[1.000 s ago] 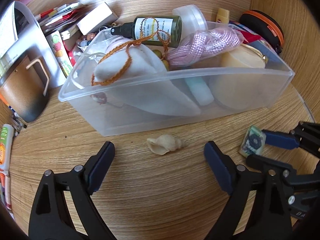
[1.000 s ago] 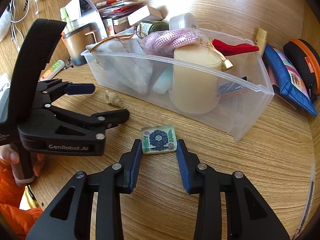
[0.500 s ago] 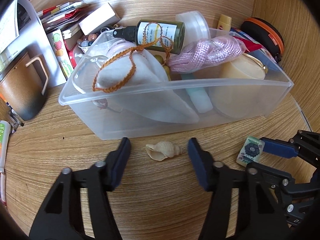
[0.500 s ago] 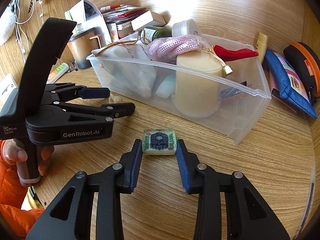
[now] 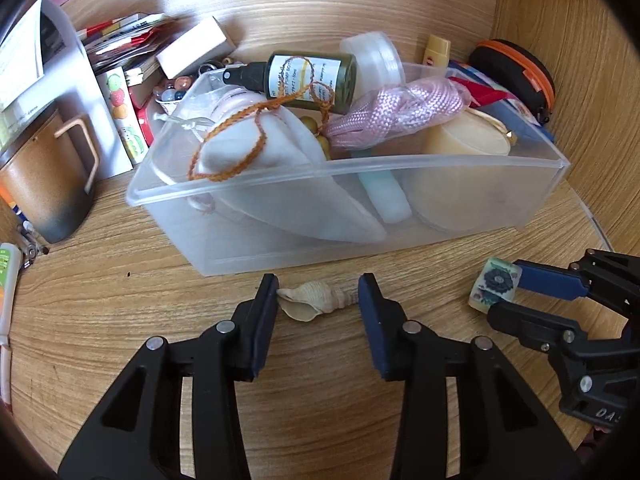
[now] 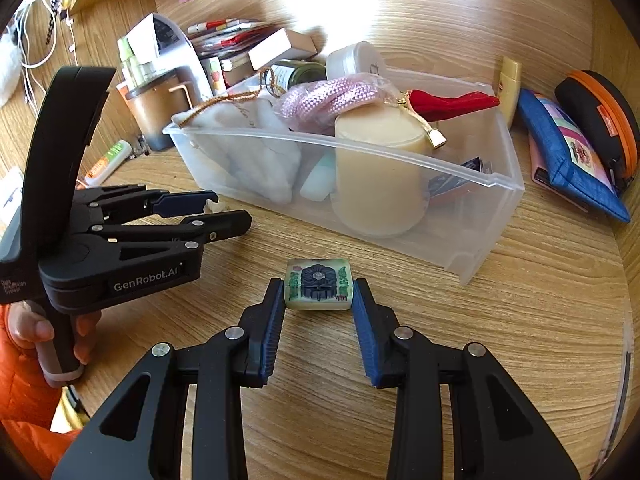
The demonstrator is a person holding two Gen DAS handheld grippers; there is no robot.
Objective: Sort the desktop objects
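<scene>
A small cream seashell [image 5: 312, 300] lies on the wooden desk in front of the clear plastic bin [image 5: 360, 172]. My left gripper [image 5: 318, 292] straddles the shell, its left pad touching it and a small gap on the right. My right gripper [image 6: 319, 294] is shut on a flower-painted mahjong tile [image 6: 319, 285], tipped up on edge; the tile also shows in the left wrist view [image 5: 495, 285]. The bin [image 6: 460, 168] holds a white pouch, green bottle, pink rope and cream jar.
A brown mug [image 5: 48, 184] and books [image 5: 120, 80] stand left of the bin. A blue pouch [image 6: 568, 160] and an orange-rimmed black case [image 6: 604, 120] lie to its right. A tube [image 5: 8, 280] lies at the far left.
My left gripper moved forward and closed in around the shell. My right gripper closed on the tile and tipped it up off the desk.
</scene>
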